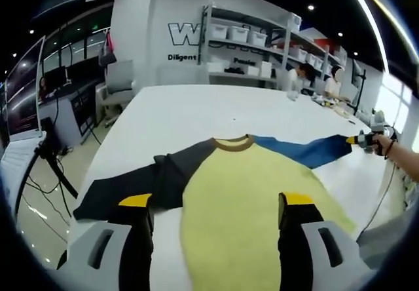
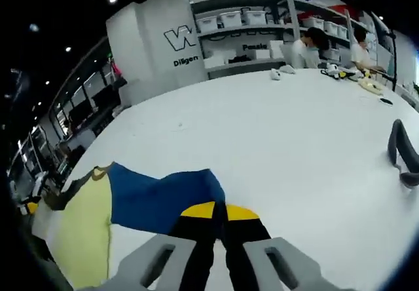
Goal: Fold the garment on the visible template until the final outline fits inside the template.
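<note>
1. In the left gripper view, the left gripper (image 1: 218, 202) has its 2 yellow-tipped jaws standing wide apart, with nothing between them; they hover over the lower part of the garment (image 1: 252, 206).
2. In the right gripper view, the right gripper (image 2: 219, 211) has its jaws pressed together on the cuff end of the blue sleeve (image 2: 160, 199); the cloth runs right up to the yellow tips.
3. The garment lies flat on the white table (image 1: 196, 111): a pale yellow body, a brown collar (image 1: 234, 143), a dark grey and black sleeve (image 1: 141, 183) spread to one side, and the blue sleeve (image 1: 304, 150) stretched out to the other.
4. In the left gripper view, the right gripper (image 1: 362, 139) shows at the far end of the blue sleeve, held by a person's hand (image 1: 383, 143).
5. Whether a template lies under the garment cannot be told.
6. Beyond the table, shelving (image 1: 252, 38) with white bins stands against a wall with lettering; 2 people (image 2: 311, 45) sit at the far end.
7. A dark curved object (image 2: 404, 153) rests on the table, well apart from the garment.
</note>
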Motion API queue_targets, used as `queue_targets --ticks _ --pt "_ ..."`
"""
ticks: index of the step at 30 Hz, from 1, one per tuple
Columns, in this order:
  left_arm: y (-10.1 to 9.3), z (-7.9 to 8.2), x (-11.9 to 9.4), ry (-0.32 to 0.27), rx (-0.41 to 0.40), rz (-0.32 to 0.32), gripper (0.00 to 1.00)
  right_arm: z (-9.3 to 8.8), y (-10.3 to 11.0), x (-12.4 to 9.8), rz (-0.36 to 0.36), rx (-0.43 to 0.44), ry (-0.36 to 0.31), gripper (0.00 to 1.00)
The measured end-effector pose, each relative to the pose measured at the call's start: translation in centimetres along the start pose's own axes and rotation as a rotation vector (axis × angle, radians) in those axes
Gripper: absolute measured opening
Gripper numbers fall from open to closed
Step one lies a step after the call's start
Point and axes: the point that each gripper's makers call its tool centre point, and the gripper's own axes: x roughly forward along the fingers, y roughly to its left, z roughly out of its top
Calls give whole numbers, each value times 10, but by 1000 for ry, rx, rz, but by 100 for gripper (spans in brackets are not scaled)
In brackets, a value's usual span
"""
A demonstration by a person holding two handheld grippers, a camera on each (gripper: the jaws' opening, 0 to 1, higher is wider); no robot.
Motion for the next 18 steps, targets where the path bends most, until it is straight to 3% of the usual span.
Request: queue_targets --ticks 2,8,11,14,16,18 --pt "0 0 0 1 1 -2 80 -8 -18 3 -76 -13 46 0" --pt "1 1 1 -1 4 2 80 -22 -39 18 -143 13 90 0" --pt "2 1 1 0 8 5 81 -21 -61 16 -243 -48 96 0" --pt "4 0 0 2 9 12 81 -18 -66 18 -238 -34 79 5" --pt "5 1 -1 0 6 16 81 -22 -63 19 -220 9 87 12" --pt "6 1 -1 0 7 20 81 -33 -58 20 -205 -5 123 17"
